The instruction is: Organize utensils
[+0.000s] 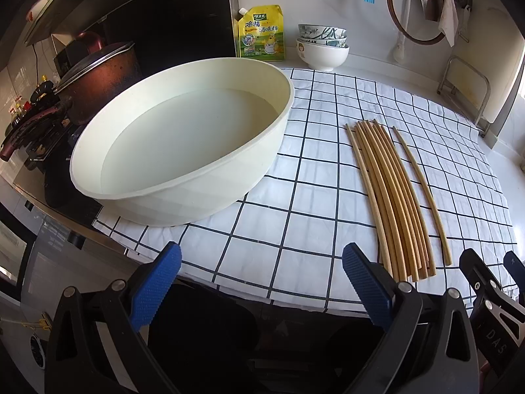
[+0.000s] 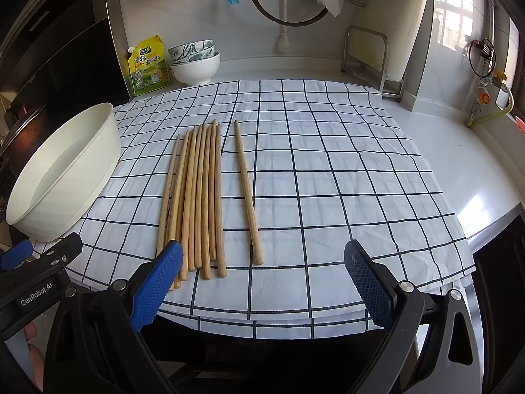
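Several wooden chopsticks (image 1: 390, 197) lie side by side in a bundle on the checked cloth (image 1: 315, 170); the bundle shows in the right wrist view (image 2: 197, 197) too. One single chopstick (image 2: 248, 193) lies apart to their right, also seen in the left wrist view (image 1: 423, 193). A cream basin (image 1: 183, 141) holding water stands on the cloth's left; its side shows in the right wrist view (image 2: 65, 177). My left gripper (image 1: 262, 282) is open and empty at the cloth's near edge. My right gripper (image 2: 262, 282) is open and empty, just short of the chopsticks' near ends.
Stacked bowls (image 1: 323, 46) and a yellow seasoning pouch (image 1: 259, 32) stand at the back wall. A dark pot (image 1: 95, 75) sits on the stove at left. A metal rack (image 2: 370, 59) with a board stands at back right. The bare white counter (image 2: 475, 170) lies right of the cloth.
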The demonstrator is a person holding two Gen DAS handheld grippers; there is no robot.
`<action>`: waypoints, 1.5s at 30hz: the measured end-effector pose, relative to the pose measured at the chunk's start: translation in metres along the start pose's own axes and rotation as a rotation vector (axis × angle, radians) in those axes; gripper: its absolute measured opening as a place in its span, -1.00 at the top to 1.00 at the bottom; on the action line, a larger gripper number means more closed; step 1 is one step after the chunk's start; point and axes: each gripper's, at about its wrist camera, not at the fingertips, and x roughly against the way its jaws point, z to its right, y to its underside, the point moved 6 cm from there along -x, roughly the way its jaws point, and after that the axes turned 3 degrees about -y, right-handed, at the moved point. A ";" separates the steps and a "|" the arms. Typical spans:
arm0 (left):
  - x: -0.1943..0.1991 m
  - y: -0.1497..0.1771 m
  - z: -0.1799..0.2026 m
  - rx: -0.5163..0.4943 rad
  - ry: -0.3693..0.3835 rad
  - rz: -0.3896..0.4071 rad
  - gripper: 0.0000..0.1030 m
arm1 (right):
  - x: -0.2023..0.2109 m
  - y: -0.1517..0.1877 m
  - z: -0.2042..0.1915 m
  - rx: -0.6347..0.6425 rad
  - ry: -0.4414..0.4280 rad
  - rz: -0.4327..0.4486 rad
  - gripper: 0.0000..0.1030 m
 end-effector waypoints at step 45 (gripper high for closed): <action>0.000 -0.003 0.001 -0.002 0.002 0.005 -0.88 | 0.001 -0.004 0.000 -0.002 0.000 0.010 -0.83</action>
